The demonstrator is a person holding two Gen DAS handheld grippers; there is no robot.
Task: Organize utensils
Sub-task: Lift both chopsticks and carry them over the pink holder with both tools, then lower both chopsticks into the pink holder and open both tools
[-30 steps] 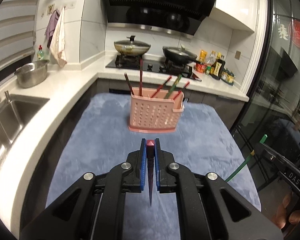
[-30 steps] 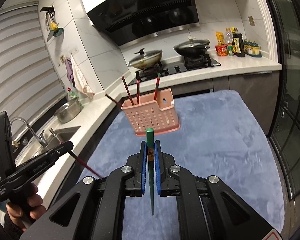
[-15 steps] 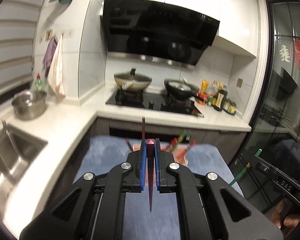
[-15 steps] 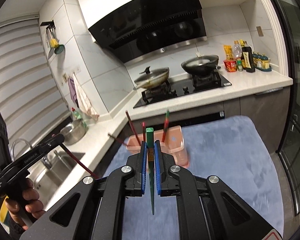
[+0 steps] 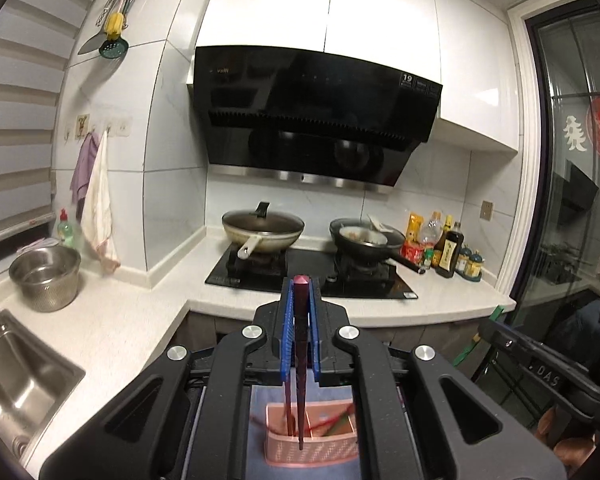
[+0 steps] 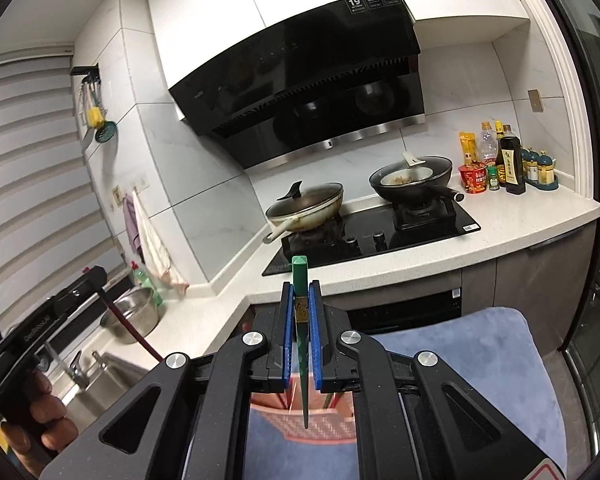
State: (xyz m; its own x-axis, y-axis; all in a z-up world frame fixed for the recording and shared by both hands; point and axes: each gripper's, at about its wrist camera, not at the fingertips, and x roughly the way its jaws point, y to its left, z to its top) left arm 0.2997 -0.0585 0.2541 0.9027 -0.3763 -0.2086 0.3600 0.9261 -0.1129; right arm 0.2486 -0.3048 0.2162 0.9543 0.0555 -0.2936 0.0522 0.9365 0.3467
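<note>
My left gripper (image 5: 300, 300) is shut on a dark red chopstick (image 5: 299, 360) that hangs point down over the pink perforated utensil basket (image 5: 312, 450). Its tip is at the basket's left compartment. The basket holds several red and green chopsticks. My right gripper (image 6: 300, 304) is shut on a green chopstick (image 6: 302, 344), point down above the same basket (image 6: 320, 424). The left gripper (image 6: 60, 304) with its red chopstick (image 6: 132, 332) also shows at the left of the right wrist view.
The basket stands on a blue-grey cloth (image 6: 460, 368) over the table. Behind are the white counter (image 5: 140, 320), the hob with two pans (image 5: 312, 268), a steel sink (image 5: 16, 384), a steel bowl (image 5: 46, 276) and sauce bottles (image 5: 448, 250).
Both grippers have risen and come in over the basket, which has dropped from the middle of each view to the bottom. Both chopsticks remain gripped.
</note>
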